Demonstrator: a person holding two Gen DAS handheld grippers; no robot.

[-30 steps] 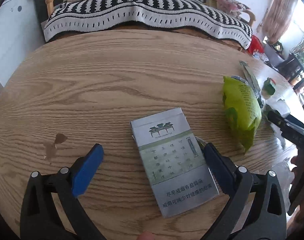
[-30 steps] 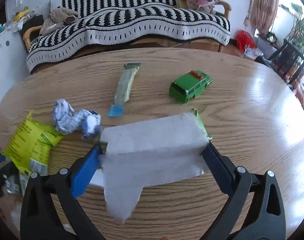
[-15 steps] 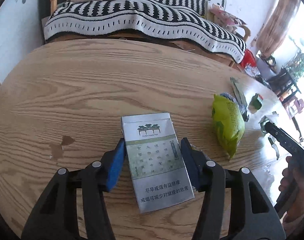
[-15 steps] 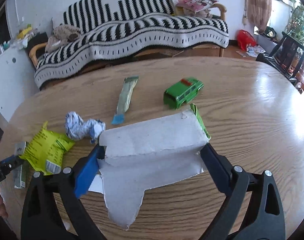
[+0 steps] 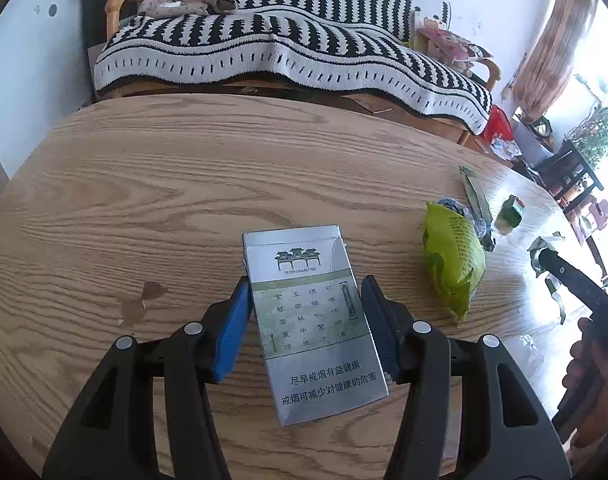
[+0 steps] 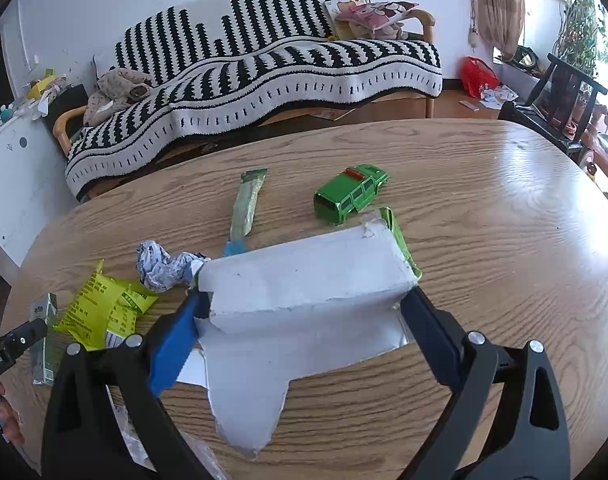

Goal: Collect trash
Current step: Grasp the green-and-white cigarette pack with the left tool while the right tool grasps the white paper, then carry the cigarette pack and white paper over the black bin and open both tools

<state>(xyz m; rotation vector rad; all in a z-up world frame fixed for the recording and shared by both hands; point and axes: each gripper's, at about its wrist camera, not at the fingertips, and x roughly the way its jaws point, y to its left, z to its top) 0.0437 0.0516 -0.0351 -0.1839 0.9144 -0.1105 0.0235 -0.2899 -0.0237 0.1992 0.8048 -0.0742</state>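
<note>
Silver cigarette pack fills the left wrist view, its long side running away from the camera, top end tilted slightly left, raised a little above the wooden table. The left gripper is closed about halfway, its blue pads pressing the pack's two long edges. A yellow-green snack bag lies to the right.

From the right wrist view, a torn white carton lies crosswise, its long side running left to right. The right gripper stands wide, its pads clamping the carton's two ends. Beyond sit a green toy car, a long green wrapper and crumpled paper.
</note>
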